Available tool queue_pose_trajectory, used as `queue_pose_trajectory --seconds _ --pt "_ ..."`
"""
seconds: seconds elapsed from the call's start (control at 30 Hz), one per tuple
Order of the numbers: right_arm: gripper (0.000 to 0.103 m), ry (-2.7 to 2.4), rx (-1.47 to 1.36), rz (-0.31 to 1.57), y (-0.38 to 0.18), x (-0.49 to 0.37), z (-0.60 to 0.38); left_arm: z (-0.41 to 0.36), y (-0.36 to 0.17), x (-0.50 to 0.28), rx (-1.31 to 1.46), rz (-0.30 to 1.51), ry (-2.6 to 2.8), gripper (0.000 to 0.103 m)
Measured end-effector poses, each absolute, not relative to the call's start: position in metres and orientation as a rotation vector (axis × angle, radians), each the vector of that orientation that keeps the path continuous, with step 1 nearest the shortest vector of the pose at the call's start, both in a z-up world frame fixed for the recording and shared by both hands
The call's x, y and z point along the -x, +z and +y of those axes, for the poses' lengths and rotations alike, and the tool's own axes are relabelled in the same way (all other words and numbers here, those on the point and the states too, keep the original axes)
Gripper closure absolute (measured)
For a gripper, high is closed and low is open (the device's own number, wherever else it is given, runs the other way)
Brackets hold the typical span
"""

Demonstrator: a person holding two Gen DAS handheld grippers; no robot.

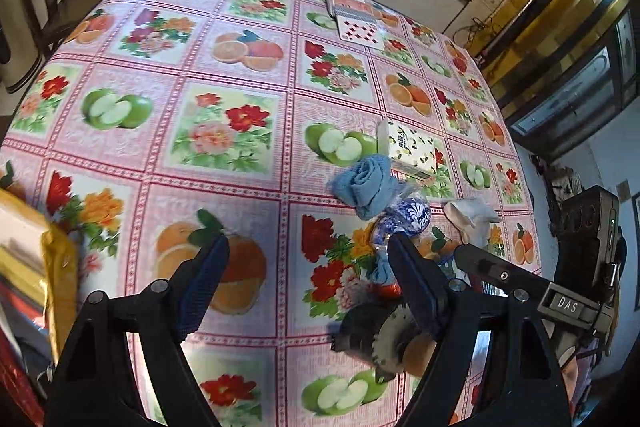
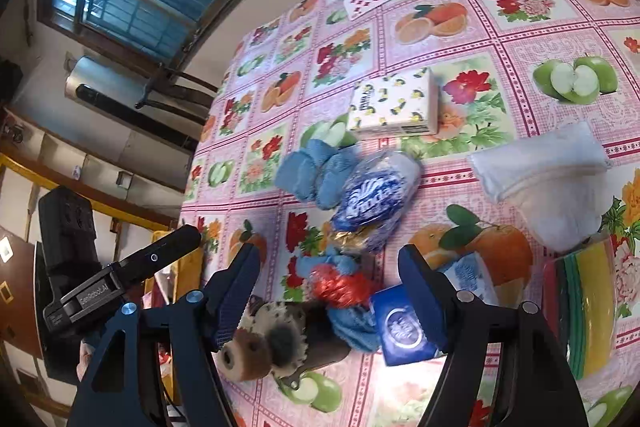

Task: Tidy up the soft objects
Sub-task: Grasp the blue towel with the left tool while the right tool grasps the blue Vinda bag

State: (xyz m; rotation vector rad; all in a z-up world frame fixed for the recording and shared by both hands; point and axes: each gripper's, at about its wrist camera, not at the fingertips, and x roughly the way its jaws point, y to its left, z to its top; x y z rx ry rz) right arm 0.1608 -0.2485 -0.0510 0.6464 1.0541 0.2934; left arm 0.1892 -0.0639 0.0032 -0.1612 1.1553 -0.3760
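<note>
Though near, plush toy [image 2: 280, 339] below hand-held gripper [image 2: 328, 267]

The plush toy [image 1: 384, 339] is partly hidden behind the left gripper [image 1: 308, 247], its shape unclear

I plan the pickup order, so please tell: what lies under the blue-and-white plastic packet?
The blue-and-white plastic packet overlaps the edge of the rolled blue cloth and rests on the tablecloth. Anything beneath its middle is hidden.

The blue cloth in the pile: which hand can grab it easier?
Probably the right. The right tool hangs open right over the blue cloth; the left tool is open over bare tablecloth, beside the pile.
</note>
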Motion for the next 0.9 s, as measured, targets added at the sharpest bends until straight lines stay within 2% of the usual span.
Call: queue_pose_trajectory --seconds 0.5,0.67,0.8,0.83,0.9 --pt "0.028 0.180 -0.559 1.134 -0.081 -0.209 -0.238 -0.121 -0.051 -0.250 0.157 1.261 -0.491 0.022" --pt "0.029 0.149 -0.430 1.145 -0.078 -0.217 -0.222 -0.127 -0.056 -0.253 0.087 1.244 -0.456 0.020" --pt "0.033 0.079 -0.197 1.158 -0.078 -0.221 -0.201 -0.125 -0.056 -0.249 0.019 1.260 -0.429 0.017" --pt "0.037 0.082 -0.172 1.154 -0.078 -0.220 -0.197 -0.122 -0.056 -0.249 0.029 1.265 -0.423 0.019" --pt "0.041 0.079 -0.135 1.150 -0.077 -0.220 -0.192 -0.116 -0.054 -0.247 0.046 1.261 -0.440 0.030"
